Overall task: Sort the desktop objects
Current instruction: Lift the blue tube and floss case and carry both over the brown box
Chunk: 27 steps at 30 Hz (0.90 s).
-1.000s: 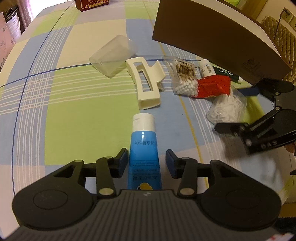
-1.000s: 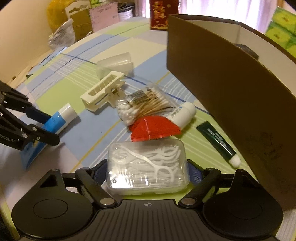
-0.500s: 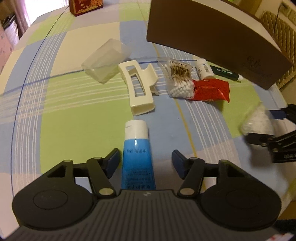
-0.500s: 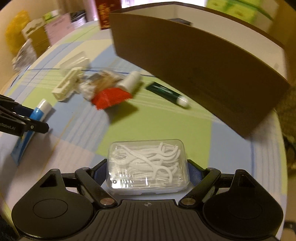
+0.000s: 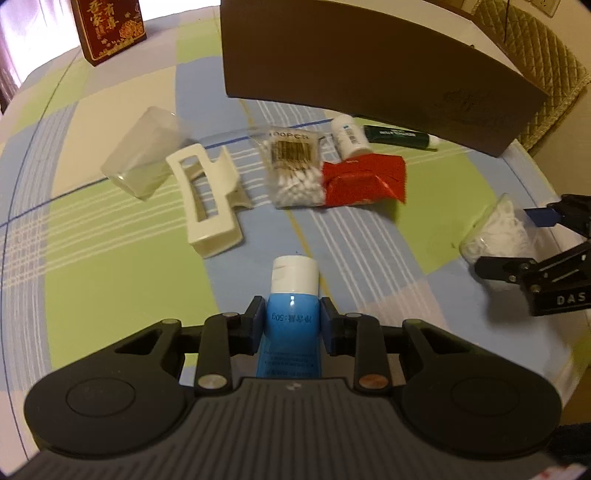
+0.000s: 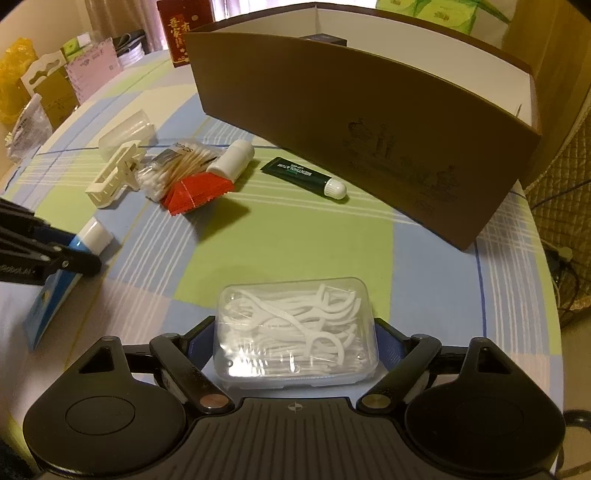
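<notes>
My left gripper [image 5: 291,320] is shut on a blue tube with a white cap [image 5: 292,306]; it also shows at the left of the right wrist view [image 6: 66,266]. My right gripper [image 6: 295,332] is shut on a clear box of floss picks [image 6: 295,328], held above the table in front of the brown box [image 6: 369,122]. That floss box also shows at the right of the left wrist view [image 5: 495,230]. On the cloth lie a white hair claw [image 5: 207,199], a cotton swab bag [image 5: 293,170], a red packet [image 5: 362,179], a white bottle [image 5: 349,136] and a dark green tube [image 5: 399,137].
A clear plastic lid [image 5: 142,151] lies left of the hair claw. A red tin [image 5: 110,26] stands at the far left. The table's right edge [image 6: 554,295] is close, with a quilted chair [image 5: 528,55] beyond it. Boxes and bags [image 6: 55,88] sit at the far left.
My left gripper has closed on the blue tube and lifted it. My right gripper has carried the floss box up and toward the brown box.
</notes>
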### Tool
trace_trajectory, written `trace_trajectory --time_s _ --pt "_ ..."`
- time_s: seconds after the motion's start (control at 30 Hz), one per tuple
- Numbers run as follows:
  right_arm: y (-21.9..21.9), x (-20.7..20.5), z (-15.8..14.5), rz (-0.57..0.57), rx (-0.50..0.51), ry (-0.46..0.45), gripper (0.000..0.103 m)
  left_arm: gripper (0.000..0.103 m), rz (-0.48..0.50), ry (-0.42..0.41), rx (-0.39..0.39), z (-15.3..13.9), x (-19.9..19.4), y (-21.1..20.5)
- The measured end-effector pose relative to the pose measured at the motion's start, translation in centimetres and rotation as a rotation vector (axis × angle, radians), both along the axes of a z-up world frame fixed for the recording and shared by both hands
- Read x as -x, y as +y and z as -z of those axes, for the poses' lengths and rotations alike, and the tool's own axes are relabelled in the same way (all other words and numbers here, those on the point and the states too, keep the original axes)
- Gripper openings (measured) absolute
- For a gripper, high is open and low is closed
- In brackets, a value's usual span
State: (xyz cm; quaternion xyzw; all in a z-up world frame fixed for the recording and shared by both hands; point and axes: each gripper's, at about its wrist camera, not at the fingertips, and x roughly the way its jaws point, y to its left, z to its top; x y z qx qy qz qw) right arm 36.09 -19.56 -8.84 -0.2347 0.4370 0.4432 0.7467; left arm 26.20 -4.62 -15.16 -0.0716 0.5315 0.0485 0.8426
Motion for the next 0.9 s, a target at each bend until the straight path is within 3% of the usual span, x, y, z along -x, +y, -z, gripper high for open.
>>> trace_trajectory --time_s 0.33,0.6,0.9 --pt "-0.5 -0.4 -3.4 0.025 -0.093 0.006 0.083 0.026 -0.042 -0.056 0.047 -2.6 1.0 0.6" --pt "-0.7 -0.5 -5.7 0.014 -0.14 -0.025 0.083 0.025 0.009 -0.184 0.033 -6.7 0.5 -0.7" --pt "-1.7 -0.6 -6.4 0.009 -0.148 -0.038 0.083 0.025 0.048 -0.242 0.042 -8.9 0.3 -2.1"
